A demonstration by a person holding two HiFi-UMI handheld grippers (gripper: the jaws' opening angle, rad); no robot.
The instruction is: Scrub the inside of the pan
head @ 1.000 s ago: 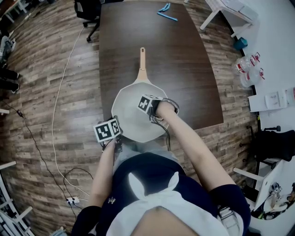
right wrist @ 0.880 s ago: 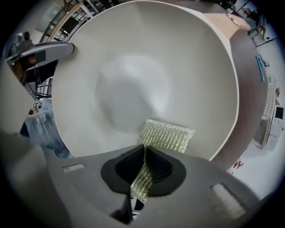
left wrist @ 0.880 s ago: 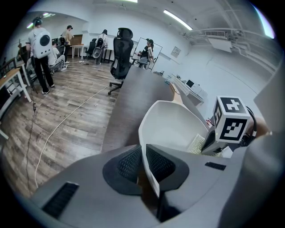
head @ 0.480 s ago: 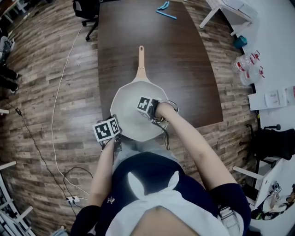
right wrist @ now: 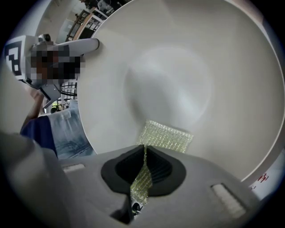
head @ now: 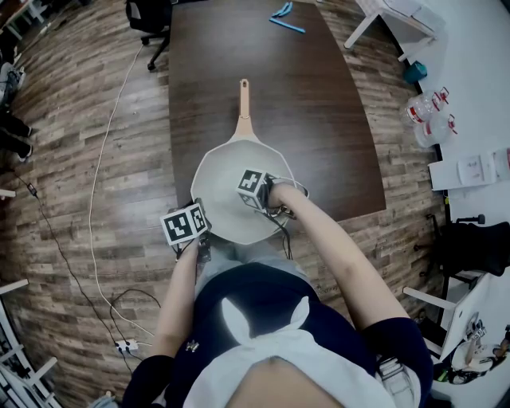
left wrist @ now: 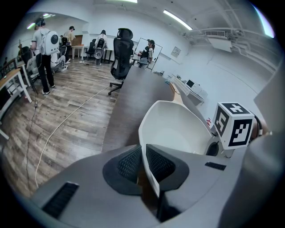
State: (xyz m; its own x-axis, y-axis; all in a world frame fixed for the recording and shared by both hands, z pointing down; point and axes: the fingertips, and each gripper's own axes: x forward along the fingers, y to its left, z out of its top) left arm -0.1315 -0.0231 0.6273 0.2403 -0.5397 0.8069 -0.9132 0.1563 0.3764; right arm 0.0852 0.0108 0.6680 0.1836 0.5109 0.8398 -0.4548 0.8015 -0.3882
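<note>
A white pan [head: 227, 203] with a tan handle [head: 244, 107] lies at the near end of the dark table [head: 319, 103]. My left gripper [left wrist: 143, 164] is shut on the pan's near left rim [left wrist: 149, 169]; in the head view the left gripper [head: 198, 239] sits at that edge. My right gripper [right wrist: 144, 167] is shut on a yellow-green scrub cloth [right wrist: 165, 136], whose free end lies flat on the pan's inner floor [right wrist: 178, 80]. From above, the right gripper [head: 259, 191] is over the pan's right half, its jaws hidden under its marker cube.
A blue tool [head: 285, 20] lies at the table's far end. An office chair [head: 151, 20] stands at the far left corner, and a white cable [head: 103, 167] runs over the wood floor. People stand far off in the left gripper view [left wrist: 44, 49].
The right gripper has slid a little toward me and rightward inside the pan. The left gripper and pan have stayed put.
</note>
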